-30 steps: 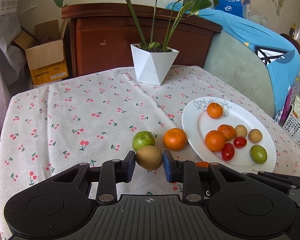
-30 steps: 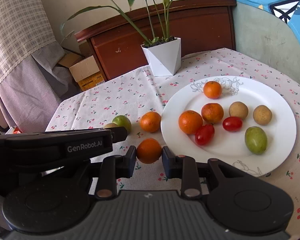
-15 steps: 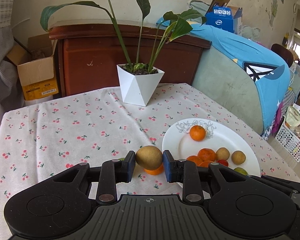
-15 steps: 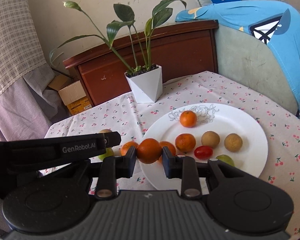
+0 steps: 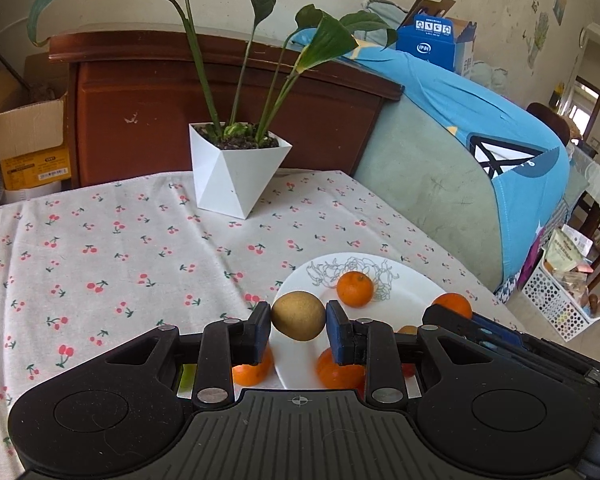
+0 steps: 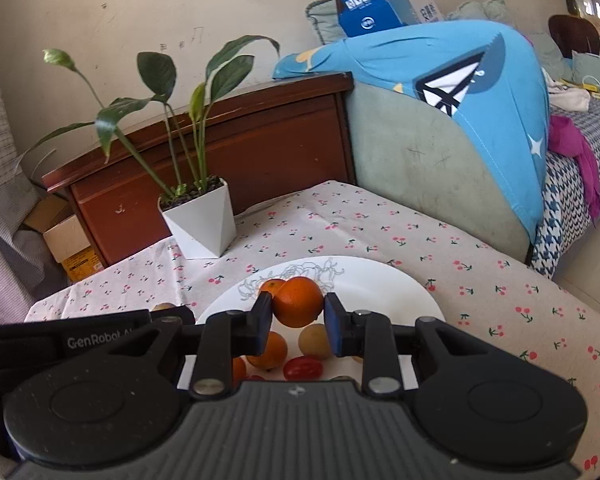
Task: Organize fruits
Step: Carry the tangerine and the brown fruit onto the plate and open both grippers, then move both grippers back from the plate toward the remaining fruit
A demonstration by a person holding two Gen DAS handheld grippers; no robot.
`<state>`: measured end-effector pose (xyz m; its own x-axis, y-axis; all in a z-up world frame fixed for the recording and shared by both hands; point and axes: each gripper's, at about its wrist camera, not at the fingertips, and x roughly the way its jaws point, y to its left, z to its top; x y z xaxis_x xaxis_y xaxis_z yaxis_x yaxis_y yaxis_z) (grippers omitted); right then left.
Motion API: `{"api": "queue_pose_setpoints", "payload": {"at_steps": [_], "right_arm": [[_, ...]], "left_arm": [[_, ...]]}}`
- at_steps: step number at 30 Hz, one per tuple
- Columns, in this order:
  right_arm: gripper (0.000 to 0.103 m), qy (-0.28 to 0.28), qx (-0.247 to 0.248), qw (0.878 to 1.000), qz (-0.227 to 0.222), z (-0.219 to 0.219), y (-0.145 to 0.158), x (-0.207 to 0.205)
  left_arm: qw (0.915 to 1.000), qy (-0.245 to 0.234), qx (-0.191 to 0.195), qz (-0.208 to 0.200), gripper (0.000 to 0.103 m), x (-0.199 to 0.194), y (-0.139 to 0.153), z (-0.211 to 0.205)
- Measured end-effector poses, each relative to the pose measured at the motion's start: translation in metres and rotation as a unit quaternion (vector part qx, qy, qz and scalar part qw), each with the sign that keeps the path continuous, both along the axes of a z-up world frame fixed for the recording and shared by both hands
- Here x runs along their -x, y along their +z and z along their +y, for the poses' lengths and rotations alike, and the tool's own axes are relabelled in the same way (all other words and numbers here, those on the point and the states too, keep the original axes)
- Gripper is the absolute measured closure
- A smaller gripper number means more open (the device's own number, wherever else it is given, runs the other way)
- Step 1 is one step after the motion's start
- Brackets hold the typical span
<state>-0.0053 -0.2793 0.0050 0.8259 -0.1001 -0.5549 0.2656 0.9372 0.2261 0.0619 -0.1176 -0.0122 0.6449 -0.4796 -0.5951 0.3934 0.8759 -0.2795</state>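
Observation:
My left gripper (image 5: 298,322) is shut on a brown kiwi-like fruit (image 5: 298,315) and holds it above the left rim of the white plate (image 5: 408,296). My right gripper (image 6: 298,314) is shut on an orange (image 6: 299,301) above the plate (image 6: 372,284). On the plate lie oranges (image 5: 355,288), a red tomato (image 6: 303,368) and a small brown fruit (image 6: 314,340). One orange (image 5: 252,372) and a green fruit (image 5: 187,376) lie on the cloth left of the plate, partly hidden by my left gripper.
A white pot with a tall plant (image 5: 238,172) stands at the back of the cherry-print tablecloth (image 5: 100,260). A wooden headboard (image 5: 148,100) lies behind it. A sofa under a blue cover (image 5: 460,152) borders the table's right side.
Both grippers have lifted their fruit off the cloth and moved right, over the plate. Both stayed shut on their fruit.

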Motion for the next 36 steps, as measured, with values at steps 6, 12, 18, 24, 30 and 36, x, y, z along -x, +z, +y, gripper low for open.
{"api": "queue_pose_setpoints", "payload": {"at_steps": [6, 12, 18, 24, 30, 36], "right_arm": [[0.075, -0.029, -0.04, 0.999, 0.011, -0.016, -0.01, -0.004], [0.072, -0.05, -0.061, 0.997, 0.007, -0.024, -0.014, -0.005], [0.072, -0.053, -0.078, 0.995, 0.007, -0.025, -0.015, -0.004], [0.066, -0.049, -0.087, 0.995, 0.008, -0.022, -0.009, -0.002], [0.061, -0.023, -0.074, 0.997, 0.013, -0.007, -0.003, 0.002], [0.061, 0.002, -0.07, 0.997, 0.025, 0.009, 0.003, 0.005]], "left_arm": [[0.9999, -0.014, 0.005, 0.006, 0.076, -0.005, -0.008, -0.018], [0.9997, -0.022, 0.008, 0.011, 0.076, -0.008, -0.013, -0.027], [0.9998, -0.019, 0.008, 0.003, 0.064, -0.005, -0.009, -0.027], [1.0, 0.002, 0.005, -0.005, 0.04, -0.002, 0.003, -0.017], [0.9994, 0.027, -0.021, 0.002, 0.027, 0.003, 0.014, -0.003], [0.9973, 0.046, -0.055, 0.016, 0.025, 0.008, 0.024, 0.012]]}}
